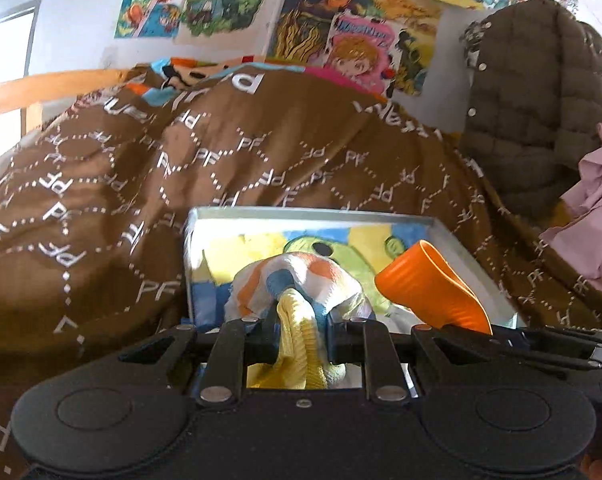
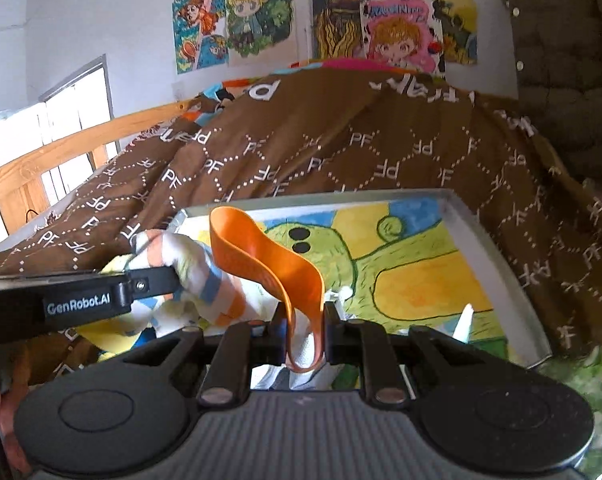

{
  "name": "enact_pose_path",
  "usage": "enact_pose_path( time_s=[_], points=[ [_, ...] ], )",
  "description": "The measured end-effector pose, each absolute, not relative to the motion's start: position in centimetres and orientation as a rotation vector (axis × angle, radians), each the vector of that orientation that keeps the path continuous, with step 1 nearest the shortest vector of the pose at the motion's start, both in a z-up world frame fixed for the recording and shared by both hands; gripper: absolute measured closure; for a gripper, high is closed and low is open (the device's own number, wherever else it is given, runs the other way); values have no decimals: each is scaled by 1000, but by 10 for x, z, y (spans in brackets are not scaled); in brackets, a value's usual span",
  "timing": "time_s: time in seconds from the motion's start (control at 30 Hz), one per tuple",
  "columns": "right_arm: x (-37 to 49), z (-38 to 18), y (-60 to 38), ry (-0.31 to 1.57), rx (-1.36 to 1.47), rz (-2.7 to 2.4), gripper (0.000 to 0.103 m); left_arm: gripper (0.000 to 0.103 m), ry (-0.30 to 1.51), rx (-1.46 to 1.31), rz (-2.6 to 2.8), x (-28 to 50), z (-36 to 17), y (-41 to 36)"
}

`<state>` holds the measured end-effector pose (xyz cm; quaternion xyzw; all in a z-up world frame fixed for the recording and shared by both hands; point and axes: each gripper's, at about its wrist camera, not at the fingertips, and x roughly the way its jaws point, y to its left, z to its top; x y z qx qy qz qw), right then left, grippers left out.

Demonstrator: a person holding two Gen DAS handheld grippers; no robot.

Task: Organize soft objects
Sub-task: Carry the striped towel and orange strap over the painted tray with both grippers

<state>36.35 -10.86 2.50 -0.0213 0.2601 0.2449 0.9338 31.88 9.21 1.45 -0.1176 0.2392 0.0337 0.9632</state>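
My left gripper (image 1: pixel 301 316) is shut on a bundle of cloth: a yellow knit piece (image 1: pixel 297 344) and a white cloth with orange and blue patches (image 1: pixel 321 276). The bundle hangs over the near left part of a metal tray (image 1: pixel 313 213) lined with a painted green-and-yellow picture. My right gripper (image 2: pixel 304 320) is shut on a soft orange cup (image 2: pixel 261 256), squashed flat between the pads. That orange cup (image 1: pixel 429 288) sits just right of the bundle. In the right wrist view the left gripper (image 2: pixel 169 280) reaches in from the left with the patched cloth (image 2: pixel 197 276), above the tray (image 2: pixel 381 194).
The tray rests on a brown blanket (image 1: pixel 221 160) printed with white letters, spread over a bed. A brown puffer jacket (image 1: pixel 541 100) and a pink garment (image 1: pixel 593 216) hang on the right. A wooden bed rail (image 2: pixel 61 152) runs at the left. Posters cover the wall.
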Motion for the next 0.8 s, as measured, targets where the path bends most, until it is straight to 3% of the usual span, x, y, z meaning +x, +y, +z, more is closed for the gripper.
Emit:
enact_pose_path(
  time_s=[0.43,0.67,0.8],
  points=[
    [378,8,-88,588,-76,512,80,79,643,-293,71,337,-6,106],
    [377,6,-88,595,-87,526,71,75,662,-294,43,331,-8,108],
    [374,7,-90,580,-103,518,65,67,656,-289,44,328,-6,108]
  ],
)
